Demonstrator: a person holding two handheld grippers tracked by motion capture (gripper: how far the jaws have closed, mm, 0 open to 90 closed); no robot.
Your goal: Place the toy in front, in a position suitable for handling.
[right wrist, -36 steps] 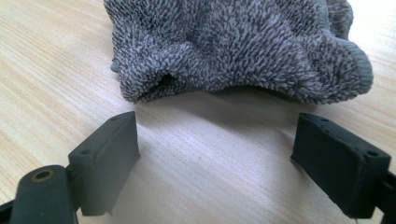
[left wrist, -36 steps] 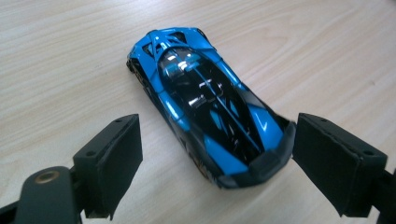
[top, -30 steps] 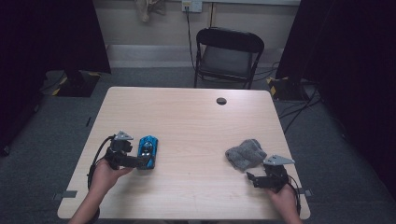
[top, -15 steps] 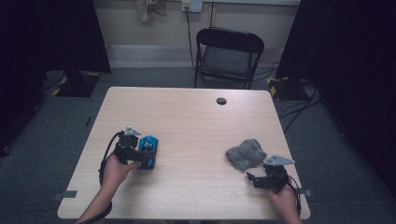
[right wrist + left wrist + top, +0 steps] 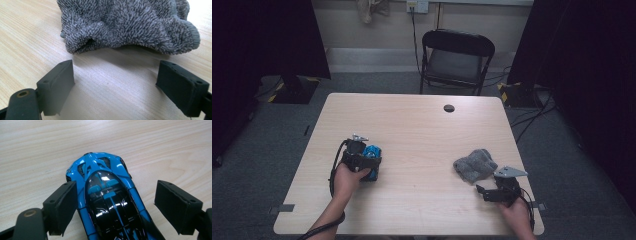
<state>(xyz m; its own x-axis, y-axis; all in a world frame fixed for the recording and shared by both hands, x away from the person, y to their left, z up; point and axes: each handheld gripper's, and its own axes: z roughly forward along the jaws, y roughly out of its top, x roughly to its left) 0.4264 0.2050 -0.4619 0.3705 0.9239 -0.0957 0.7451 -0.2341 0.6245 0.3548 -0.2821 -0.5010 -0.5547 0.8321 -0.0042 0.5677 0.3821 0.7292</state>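
Left gripper [image 5: 113,202] straddles the blue toy car [image 5: 110,200]; jaws have just been closing a little, car between them. One pad looks to touch the car's flank, the other stands clear of it with bare wood in the gap, so no grip yet. In the high view the left gripper [image 5: 362,162] sits over the car [image 5: 373,155] at about 8 o'clock on the table [image 5: 412,125], the person's left hand [image 5: 346,181] behind it.

Right gripper [image 5: 122,85] wide, nothing between the jaws, just wood grain. Grey cloth [image 5: 125,25] lies crumpled at 12 o'clock from the jaws, near but apart. In the high view the right gripper [image 5: 492,192] rests near the table's 4 o'clock edge, cloth [image 5: 475,165] just beyond it at 11 o'clock.

Car and cloth well apart. Small dark round spot [image 5: 449,108] on the table at 12 o'clock; black chair [image 5: 456,57] behind that edge.
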